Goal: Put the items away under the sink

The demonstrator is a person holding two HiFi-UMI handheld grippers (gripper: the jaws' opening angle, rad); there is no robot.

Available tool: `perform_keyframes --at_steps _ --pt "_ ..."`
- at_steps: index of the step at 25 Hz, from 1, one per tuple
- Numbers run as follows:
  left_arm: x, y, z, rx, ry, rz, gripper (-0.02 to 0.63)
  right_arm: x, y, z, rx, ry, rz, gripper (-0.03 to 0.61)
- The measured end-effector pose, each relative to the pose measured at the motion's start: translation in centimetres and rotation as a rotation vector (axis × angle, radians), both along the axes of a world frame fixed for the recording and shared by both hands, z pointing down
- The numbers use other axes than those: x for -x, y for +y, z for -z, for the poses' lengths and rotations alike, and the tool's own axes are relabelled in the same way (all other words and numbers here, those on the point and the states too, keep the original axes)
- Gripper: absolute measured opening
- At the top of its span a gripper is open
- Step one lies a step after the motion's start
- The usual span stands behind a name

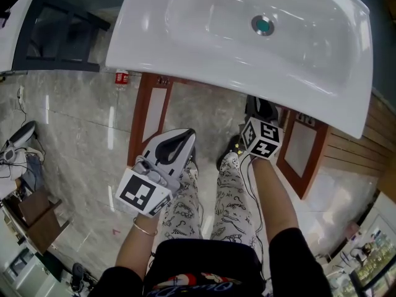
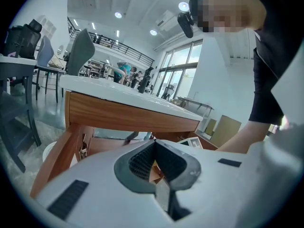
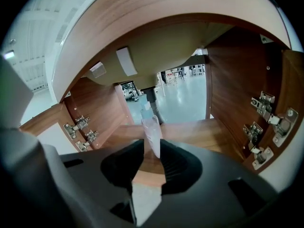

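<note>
A small pale tube (image 3: 151, 129) with a teal cap stands up between the tips of my right gripper (image 3: 154, 151); its narrow lower end is pinched there and the cap points away. This gripper reaches into the open wooden cabinet under the white sink (image 1: 247, 36), above the cabinet floor (image 3: 199, 134). In the head view the right gripper (image 1: 260, 110) is half hidden by the basin's edge. My left gripper (image 1: 180, 142) hangs outside the cabinet, in front of the left door, its jaws (image 2: 154, 144) together with nothing in them.
Both cabinet doors stand open: the left door (image 1: 151, 113) and the right door (image 1: 303, 150). Metal hinges (image 3: 263, 122) line the cabinet's side walls. A small red and white object (image 1: 122, 77) lies on the tiled floor. A dark frame (image 1: 55, 36) stands left of the sink.
</note>
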State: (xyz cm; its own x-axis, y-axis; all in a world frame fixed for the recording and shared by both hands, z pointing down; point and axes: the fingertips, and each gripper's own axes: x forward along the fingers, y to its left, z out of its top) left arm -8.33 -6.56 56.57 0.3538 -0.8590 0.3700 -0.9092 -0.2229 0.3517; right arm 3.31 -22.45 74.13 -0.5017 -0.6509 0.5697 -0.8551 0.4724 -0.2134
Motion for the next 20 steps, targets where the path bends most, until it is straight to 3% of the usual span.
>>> perform_keyframes --at_steps 11,20 --pt "-0.3 0.6 -0.1 0.005 0.006 -0.008 0.008 -0.1 2.0 1.2 -0.018 -0.005 0.032 0.034" --pt "-0.4 0.6 0.2 0.008 0.001 -0.02 0.008 0.3 4.3 2.5 0.005 -0.042 0.078 0.008"
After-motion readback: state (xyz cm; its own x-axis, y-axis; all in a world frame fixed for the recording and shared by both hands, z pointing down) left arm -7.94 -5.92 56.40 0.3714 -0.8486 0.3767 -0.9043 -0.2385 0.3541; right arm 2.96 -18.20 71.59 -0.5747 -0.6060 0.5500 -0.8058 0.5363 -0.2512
